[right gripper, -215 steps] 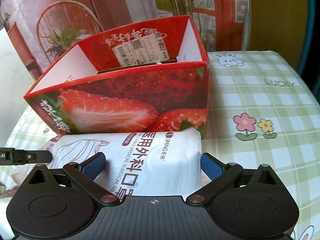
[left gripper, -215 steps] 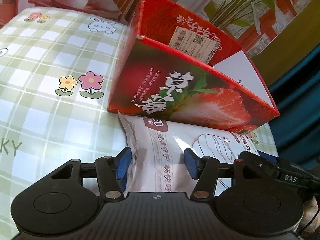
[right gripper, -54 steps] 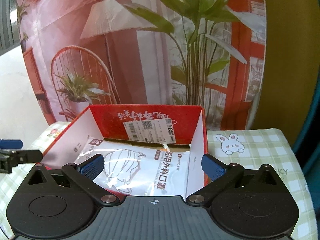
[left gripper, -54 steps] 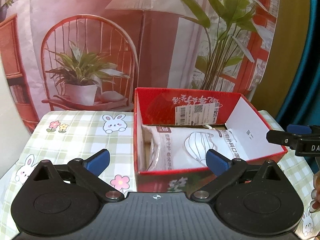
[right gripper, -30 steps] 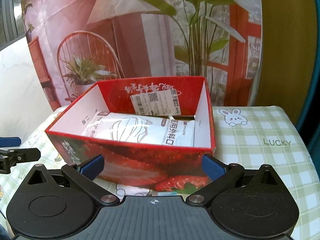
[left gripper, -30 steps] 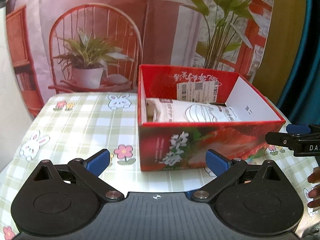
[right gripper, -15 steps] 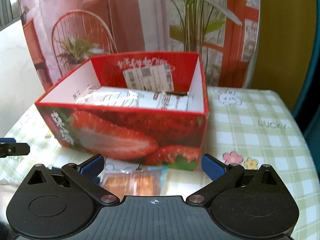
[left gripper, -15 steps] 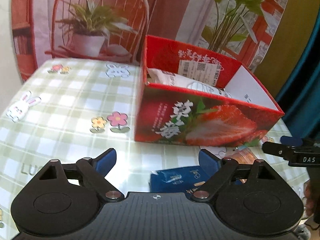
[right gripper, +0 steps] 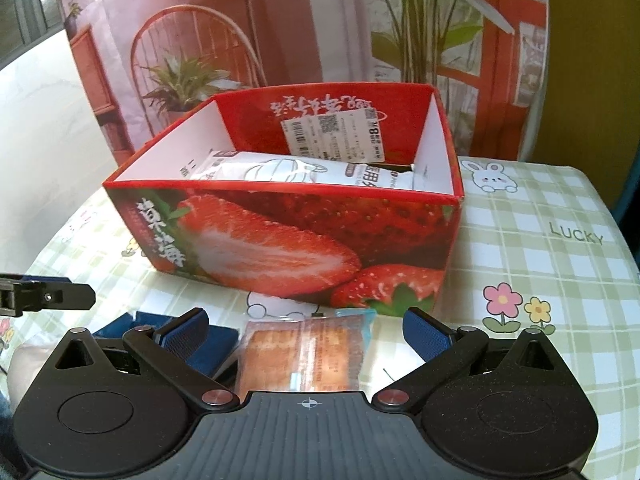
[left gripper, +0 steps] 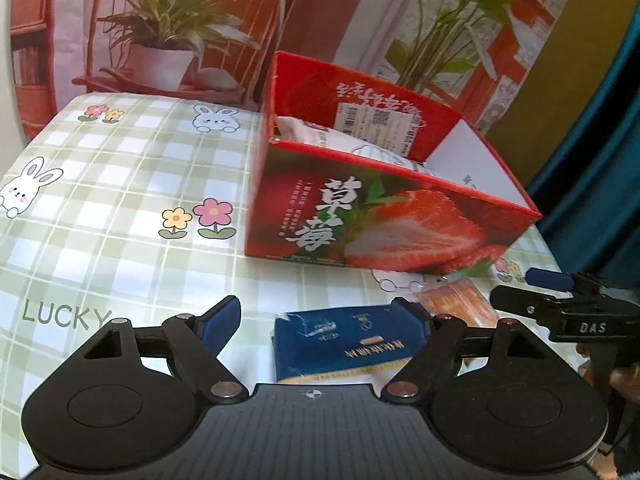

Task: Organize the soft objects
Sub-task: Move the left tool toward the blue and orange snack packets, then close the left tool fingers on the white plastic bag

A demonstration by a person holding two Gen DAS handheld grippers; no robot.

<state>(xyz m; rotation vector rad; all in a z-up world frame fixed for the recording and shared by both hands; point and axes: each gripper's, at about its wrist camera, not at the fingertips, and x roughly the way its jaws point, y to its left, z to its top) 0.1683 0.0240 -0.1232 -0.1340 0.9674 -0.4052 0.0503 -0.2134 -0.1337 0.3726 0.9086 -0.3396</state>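
While earlier wide, left tongs are closing around blue packet, seemingly untouched.

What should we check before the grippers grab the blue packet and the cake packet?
1. Blue packet between left gripper fingers: ok, jaws closing, left pad not touching yet.
2. Cake packet between right gripper fingers: ok, open.
3. Packets apart: cannot tell.
4. Strawberry box open on top: ok.
5. Room beside mask bag: cannot tell.
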